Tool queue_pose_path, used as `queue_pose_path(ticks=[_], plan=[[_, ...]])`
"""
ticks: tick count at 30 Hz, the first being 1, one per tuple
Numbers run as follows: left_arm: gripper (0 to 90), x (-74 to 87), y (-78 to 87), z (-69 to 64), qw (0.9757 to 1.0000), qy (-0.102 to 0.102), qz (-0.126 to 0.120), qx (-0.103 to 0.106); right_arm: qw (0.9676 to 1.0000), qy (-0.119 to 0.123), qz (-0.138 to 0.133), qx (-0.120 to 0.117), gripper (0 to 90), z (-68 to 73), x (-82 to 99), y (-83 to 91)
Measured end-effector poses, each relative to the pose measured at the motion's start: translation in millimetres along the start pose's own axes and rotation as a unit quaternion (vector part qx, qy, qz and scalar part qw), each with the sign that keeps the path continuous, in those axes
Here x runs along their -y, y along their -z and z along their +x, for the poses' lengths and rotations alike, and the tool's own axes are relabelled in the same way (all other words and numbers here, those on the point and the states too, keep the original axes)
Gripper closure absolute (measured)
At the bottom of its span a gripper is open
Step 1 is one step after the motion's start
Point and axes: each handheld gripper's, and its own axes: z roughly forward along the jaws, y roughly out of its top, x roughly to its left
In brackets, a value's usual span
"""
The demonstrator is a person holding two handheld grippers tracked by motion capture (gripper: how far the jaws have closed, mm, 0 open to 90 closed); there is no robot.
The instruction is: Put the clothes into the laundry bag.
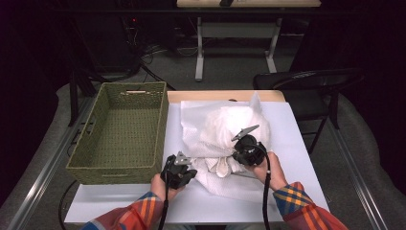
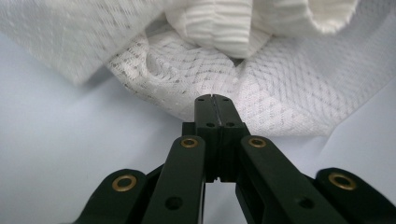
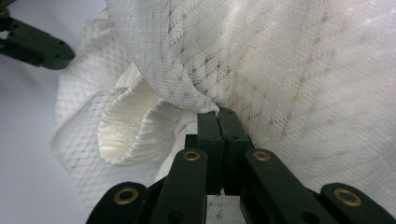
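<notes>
A white mesh garment (image 1: pixel 225 124) lies bunched on the white table (image 1: pixel 299 163). A ribbed cuff (image 1: pixel 221 166) sticks out at its near side. My right gripper (image 1: pixel 235 153) is at the bundle's near right and is shut on a fold of the mesh (image 3: pixel 303 70), which drapes down onto its tips (image 3: pixel 217 113), with the cuff (image 3: pixel 126 135) just to their left. My left gripper (image 1: pixel 190 171) sits at the garment's near left corner, its jaws shut. Its tips (image 2: pixel 213 98) lie over the mesh edge (image 2: pixel 280 93), below the cuff (image 2: pixel 219 28). Whether cloth is pinched between them I cannot tell.
A green woven basket (image 1: pixel 117 168) with nothing in it stands along the table's left side, close to my left gripper. A dark chair (image 1: pixel 311 79) stands beyond the far right corner and a table frame (image 1: pixel 234 33) farther back. Bare table shows at the front and right.
</notes>
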Motion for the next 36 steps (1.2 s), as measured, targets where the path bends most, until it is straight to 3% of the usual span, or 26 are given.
queue_pose_path(ticks=[7, 9, 12, 15, 20, 23, 27, 36], plan=[[87.8, -1.7, 1.6, -0.8, 0.9999, -0.009, 0.004, 0.003, 0.9999, -0.004, -0.006, -0.012, 89.9, 1.3, -1.0, 1.8], [75.2, -4.6, 1.5, -0.6, 0.9999, -0.010, 0.006, 0.009, 0.9999, -0.003, -0.006, -0.015, 89.9, 1.7, -1.2, 2.7], [55.5, -9.6, -0.2, -2.3, 0.9999, -0.009, 0.009, 0.002, 0.9998, -0.002, -0.007, -0.018, 89.9, 2.3, -1.5, 3.7], [43.7, -16.7, -4.3, -6.0, 0.9999, -0.012, 0.010, -0.003, 0.9998, -0.002, -0.007, -0.020, 89.9, 2.6, -1.5, 4.2], [40.2, -26.2, -20.3, -11.9, 0.9996, -0.018, 0.023, -0.005, 0.9996, -0.002, -0.010, -0.025, 89.9, 3.3, -1.2, 5.3], [42.3, -29.6, -31.9, -10.4, 0.9992, -0.016, 0.036, -0.008, 0.9995, -0.002, -0.010, -0.028, 89.9, 3.3, -1.1, 5.7], [55.7, -28.3, -40.8, -5.7, 0.9993, -0.012, 0.034, -0.009, 0.9994, -0.003, -0.013, -0.032, 89.9, 2.7, -0.9, 7.3], [83.6, -24.6, -37.2, -2.2, 0.9994, -0.021, 0.026, 0.004, 0.9993, -0.004, -0.014, -0.035, 89.9, 2.2, -1.1, 8.3]])
